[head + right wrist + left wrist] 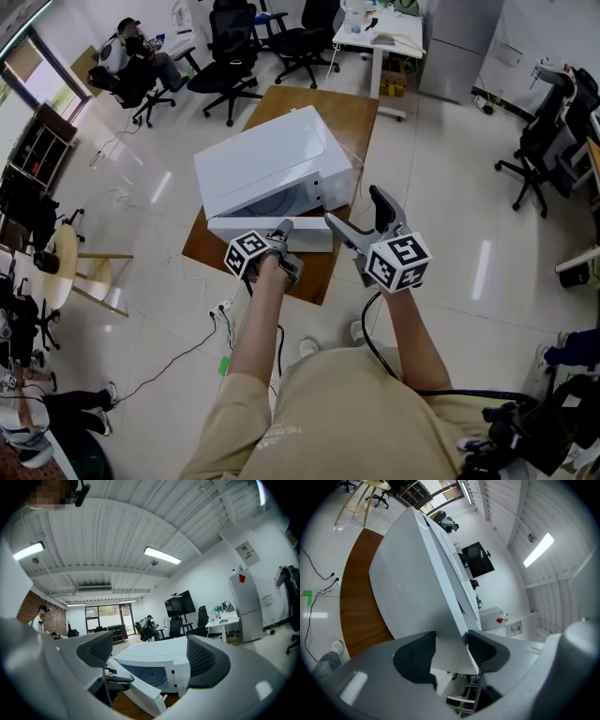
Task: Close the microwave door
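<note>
While the left tool (pixel 451 649) pinches the edge of the door (pixel 242 230), lying open before the microwave (pixel 267 164) on the desk (pixel 349 111), swing it shut smoothly, holding the spread, empty right tool (pixel 150 658) clear.

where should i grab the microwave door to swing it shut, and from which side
Grip the free long edge of the microwave door, farthest from the hinge, coming from the person's side. The door lies folded down as a thin flat panel, so jaws can straddle that edge. The left gripper is shut on it there.
</note>
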Demonstrator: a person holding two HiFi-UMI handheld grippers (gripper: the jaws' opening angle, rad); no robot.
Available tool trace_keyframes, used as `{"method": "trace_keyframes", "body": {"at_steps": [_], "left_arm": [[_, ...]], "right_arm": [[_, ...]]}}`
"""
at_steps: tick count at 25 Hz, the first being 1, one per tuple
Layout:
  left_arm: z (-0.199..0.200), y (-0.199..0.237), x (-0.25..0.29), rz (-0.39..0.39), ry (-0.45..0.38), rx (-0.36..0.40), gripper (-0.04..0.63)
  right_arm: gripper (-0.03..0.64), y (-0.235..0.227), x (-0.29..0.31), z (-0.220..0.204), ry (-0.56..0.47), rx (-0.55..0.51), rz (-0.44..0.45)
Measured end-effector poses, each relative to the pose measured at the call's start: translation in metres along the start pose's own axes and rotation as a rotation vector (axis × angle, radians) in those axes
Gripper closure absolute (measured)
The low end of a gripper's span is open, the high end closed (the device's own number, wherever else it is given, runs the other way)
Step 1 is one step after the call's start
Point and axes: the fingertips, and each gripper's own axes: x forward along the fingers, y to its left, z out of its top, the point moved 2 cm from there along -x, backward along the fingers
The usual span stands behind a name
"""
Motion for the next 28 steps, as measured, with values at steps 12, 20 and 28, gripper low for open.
{"method": "trace_keyframes", "body": {"at_steps": [12, 20, 28], "left_arm": [[0.04, -0.004, 0.044, 0.022, 0.013, -0.144, 0.375], [0.058, -0.009, 0.061, 0.006, 0.013, -0.186, 0.377], [0.064, -0.001, 0.067, 0.005, 0.014, -0.207, 0.374]], "right_arm": [[0.138, -0.004, 0.004, 0.008, -0.02, -0.01, -0.016], [0.138, -0.031, 0.021, 0.002, -0.008, 0.003, -0.053], [0.138, -0.018, 0.055, -0.016, -0.001, -0.034, -0.02]]}}
